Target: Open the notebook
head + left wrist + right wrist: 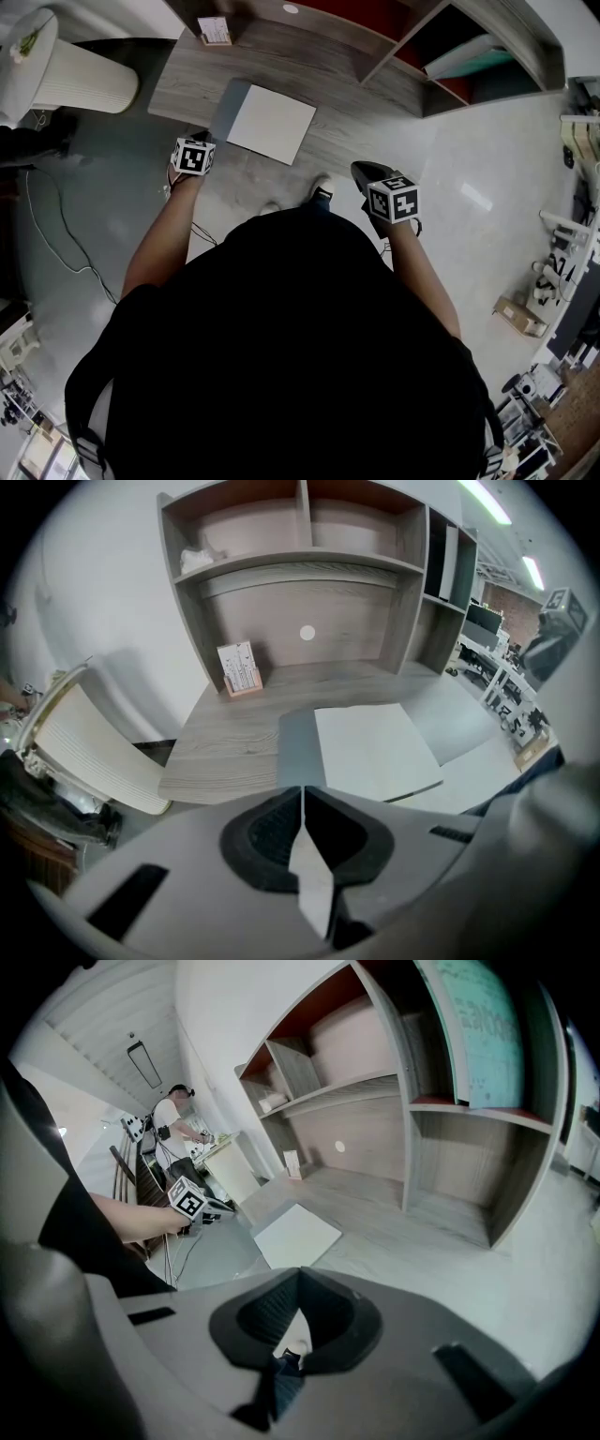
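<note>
The notebook (pixel 274 123) lies flat on the wooden desk (pixel 187 75), a white face with a grey band (pixel 228 108) along its left side. The left gripper view shows it just beyond the jaws as a white sheet (pixel 375 750); the right gripper view has it further off (pixel 297 1235). My left gripper (pixel 198 139) hovers at the desk's near edge, just left of the notebook, jaws shut and empty (pixel 302 791). My right gripper (pixel 360 170) hangs off the desk to the notebook's right, over the floor; its jaws meet at the tips with nothing held (pixel 298 1276).
A white slatted chair (pixel 80 80) stands left of the desk. A small card stand (pixel 215 31) sits at the desk's back. Shelving (pixel 469 56) rises behind and to the right. Cables (pixel 56 234) trail on the floor at left, a cardboard box (pixel 520 317) at right.
</note>
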The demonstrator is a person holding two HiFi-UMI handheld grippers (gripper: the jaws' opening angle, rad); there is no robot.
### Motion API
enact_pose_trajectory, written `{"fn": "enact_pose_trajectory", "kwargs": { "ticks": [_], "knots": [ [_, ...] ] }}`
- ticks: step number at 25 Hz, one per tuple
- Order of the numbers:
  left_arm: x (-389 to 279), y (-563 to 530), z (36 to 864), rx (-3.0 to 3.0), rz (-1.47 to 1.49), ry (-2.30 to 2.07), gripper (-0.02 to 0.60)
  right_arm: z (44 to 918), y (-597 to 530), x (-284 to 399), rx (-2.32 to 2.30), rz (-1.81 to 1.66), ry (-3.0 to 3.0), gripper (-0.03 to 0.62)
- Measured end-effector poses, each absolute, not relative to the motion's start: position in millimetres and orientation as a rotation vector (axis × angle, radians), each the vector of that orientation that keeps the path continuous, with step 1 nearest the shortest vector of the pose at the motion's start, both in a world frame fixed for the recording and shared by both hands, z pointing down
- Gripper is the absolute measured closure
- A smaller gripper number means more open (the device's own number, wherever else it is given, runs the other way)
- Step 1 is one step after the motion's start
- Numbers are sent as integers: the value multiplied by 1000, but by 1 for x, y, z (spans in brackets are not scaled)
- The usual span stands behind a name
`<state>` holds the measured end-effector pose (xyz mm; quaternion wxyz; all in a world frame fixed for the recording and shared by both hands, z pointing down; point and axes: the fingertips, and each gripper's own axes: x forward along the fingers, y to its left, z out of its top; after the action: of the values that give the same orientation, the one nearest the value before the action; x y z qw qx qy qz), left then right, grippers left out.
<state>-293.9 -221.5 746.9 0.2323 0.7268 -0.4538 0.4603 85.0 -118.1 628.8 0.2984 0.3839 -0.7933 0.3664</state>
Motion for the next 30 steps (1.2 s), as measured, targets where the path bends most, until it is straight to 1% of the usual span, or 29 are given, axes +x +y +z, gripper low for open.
{"fn": "enact_pose_trajectory", "kwargs": {
  "ticks": [20,30],
  "knots": [
    [-297,-199,736,2007,1210,-1237,565,620,-101,77,1034,942,-2122,594],
    [-288,-191,727,2052,1167,-1210,565,613,-87,83,1086,927,-2112,594]
  ]
}}
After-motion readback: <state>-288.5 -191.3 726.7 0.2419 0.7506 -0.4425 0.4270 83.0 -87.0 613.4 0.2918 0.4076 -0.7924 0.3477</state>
